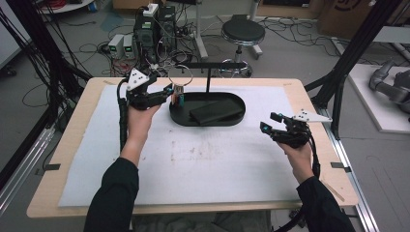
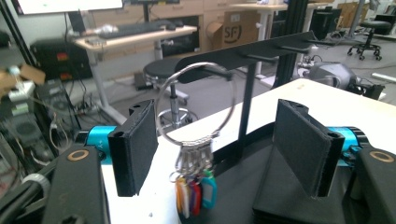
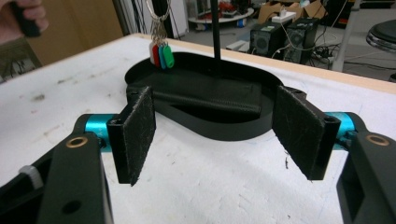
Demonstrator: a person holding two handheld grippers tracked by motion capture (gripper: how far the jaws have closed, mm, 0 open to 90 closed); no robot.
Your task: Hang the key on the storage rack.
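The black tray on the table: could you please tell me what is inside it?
Inside the black tray lies a flat black wallet, and the stand's post rises from it. Coloured key tags hang over its end from a large ring. Whatever lies beneath the wallet is covered.

Overhead plus two close claw views, sharing tray [image 1: 237, 104]

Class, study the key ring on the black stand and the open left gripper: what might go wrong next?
1. The key ring hangs near the tip of its peg; a nudge might slip it off.
2. The left gripper fingers flank the ring and tags; withdrawing carelessly could snag them.
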